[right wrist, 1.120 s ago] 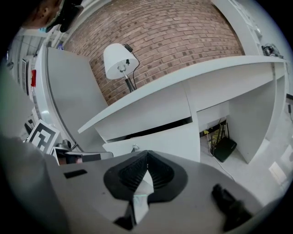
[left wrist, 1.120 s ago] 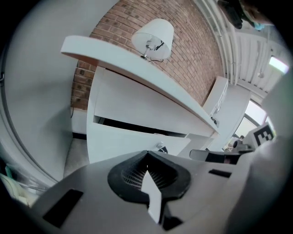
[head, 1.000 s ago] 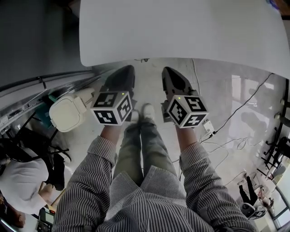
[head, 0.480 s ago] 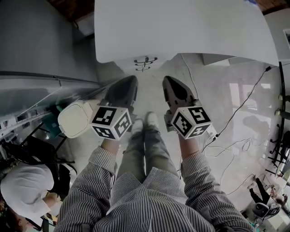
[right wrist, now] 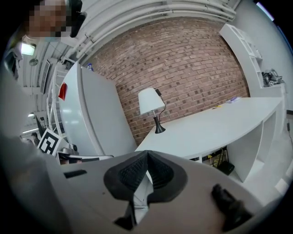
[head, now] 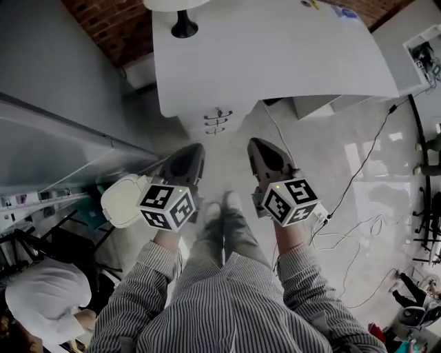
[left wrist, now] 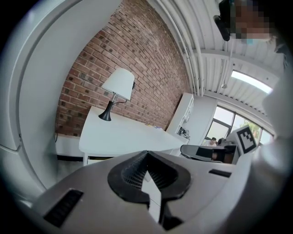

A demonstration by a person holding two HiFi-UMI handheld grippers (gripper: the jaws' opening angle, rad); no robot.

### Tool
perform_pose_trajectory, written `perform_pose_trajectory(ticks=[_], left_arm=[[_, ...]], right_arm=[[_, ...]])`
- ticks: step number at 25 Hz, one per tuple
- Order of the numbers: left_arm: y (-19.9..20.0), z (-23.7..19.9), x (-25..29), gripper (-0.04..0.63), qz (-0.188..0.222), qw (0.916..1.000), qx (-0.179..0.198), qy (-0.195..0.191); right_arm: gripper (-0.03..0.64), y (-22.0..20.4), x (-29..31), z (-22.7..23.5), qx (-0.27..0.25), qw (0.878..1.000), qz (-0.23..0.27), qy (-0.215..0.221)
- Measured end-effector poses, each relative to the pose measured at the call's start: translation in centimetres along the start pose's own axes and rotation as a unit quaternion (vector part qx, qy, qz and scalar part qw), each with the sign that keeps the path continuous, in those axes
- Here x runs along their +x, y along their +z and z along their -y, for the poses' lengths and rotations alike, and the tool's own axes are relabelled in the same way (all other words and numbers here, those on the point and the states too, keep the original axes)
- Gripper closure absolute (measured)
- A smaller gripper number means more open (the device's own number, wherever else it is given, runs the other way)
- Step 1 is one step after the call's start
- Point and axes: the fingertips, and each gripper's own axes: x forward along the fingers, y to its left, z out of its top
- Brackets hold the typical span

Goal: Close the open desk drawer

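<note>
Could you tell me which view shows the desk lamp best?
The left gripper view: the lamp stands whole, shade to base. The right gripper view shows it whole but smaller; the head view only its base and shade edge.

The drawers [head: 216, 123] under the bench [head: 275, 55] are too small to tell if one is pulled out, and the bench top hides most of them. The lamp [head: 184, 27] is cut off by the top edge. The small things [head: 344, 12] at the bench's far end are too tiny to name.
</note>
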Motion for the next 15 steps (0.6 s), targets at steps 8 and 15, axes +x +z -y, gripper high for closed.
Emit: perform_pose_trajectory(ticks=[8, 15], left_arm=[[1.1, 4.9, -3.3, 0.583, -0.008, 0.9995, 0.026, -0.015], [4.6, 8.5, -6.3, 0.583, 0.006, 0.9982, 0.044, -0.039]], right_arm=[[0.600, 1.4, -4.4, -5.1, -0.016, 1.000, 0.000, 0.013], [0.600, 5.7, -7.8, -8.5, -0.040, 0.999, 0.030, 0.016]])
